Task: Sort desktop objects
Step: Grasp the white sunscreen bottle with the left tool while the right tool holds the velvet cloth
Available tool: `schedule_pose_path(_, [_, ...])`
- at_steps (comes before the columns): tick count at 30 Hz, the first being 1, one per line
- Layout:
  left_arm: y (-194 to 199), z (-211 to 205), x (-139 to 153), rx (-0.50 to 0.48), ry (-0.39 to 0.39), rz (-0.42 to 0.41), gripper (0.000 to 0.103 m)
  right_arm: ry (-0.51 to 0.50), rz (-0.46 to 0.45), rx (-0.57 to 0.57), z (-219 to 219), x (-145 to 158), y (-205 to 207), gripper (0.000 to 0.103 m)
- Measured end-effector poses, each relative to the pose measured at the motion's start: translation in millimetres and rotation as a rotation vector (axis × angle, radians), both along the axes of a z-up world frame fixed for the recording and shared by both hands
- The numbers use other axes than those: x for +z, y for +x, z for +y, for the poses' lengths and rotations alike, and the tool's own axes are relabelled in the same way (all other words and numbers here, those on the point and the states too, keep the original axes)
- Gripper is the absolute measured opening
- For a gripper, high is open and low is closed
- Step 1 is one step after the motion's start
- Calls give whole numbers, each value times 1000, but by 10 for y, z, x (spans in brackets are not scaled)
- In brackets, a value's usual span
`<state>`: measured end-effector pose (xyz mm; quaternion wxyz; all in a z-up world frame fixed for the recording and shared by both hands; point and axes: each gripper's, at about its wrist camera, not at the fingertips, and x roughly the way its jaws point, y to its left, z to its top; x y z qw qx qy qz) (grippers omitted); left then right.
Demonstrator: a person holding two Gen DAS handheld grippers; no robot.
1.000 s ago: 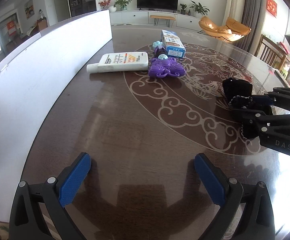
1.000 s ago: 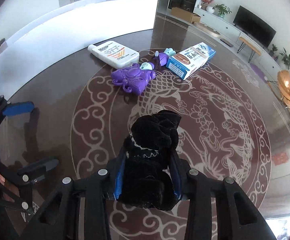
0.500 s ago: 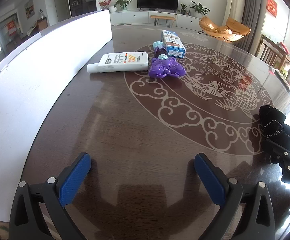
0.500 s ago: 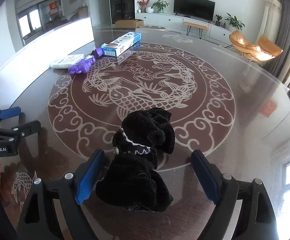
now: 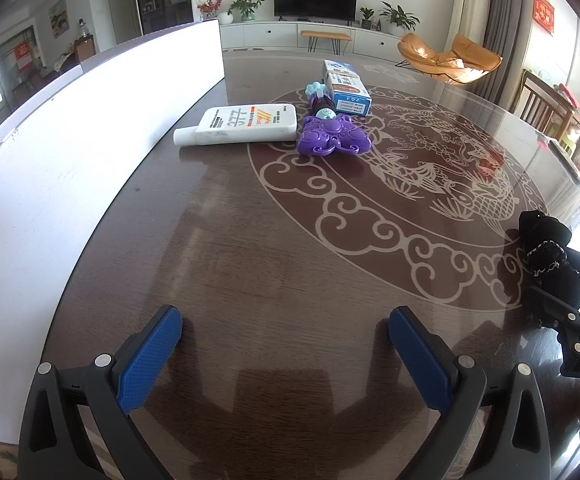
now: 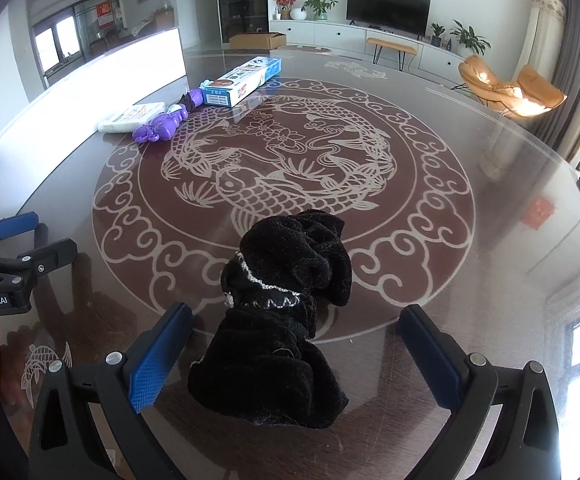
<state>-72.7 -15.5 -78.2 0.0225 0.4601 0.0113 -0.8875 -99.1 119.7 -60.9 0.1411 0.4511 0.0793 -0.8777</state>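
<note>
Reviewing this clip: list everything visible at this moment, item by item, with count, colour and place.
black velvet cloth: 1, black with a white stitched band, lying on the table between the right tool's open fingers
white flat bottle: 1, white, lying on its side near the white board
purple toy: 1, purple, beside the bottle
blue-and-white box: 1, lying flat behind the purple toy
white board: 1, standing along the table's left edge
table: 1, dark brown with a pale fish pattern
left tool: 1, black with blue pads, open, holding nothing
right tool: 1, black with blue pads, open around the cloth
</note>
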Motion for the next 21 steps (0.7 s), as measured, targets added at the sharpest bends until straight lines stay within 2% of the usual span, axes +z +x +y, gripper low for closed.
schedule_pose_path(16, [40, 2, 3, -17, 0, -4, 103, 1, 0, -1, 0, -7, -3, 103])
schedule_pose_path(19, [-5, -12, 14, -98, -4, -31, 103, 1, 0, -1, 0, -7, -4, 103])
schedule_pose_path(21, [-180, -35, 29, -246, -14, -94, 103, 1, 0, -1, -1, -9, -3, 103])
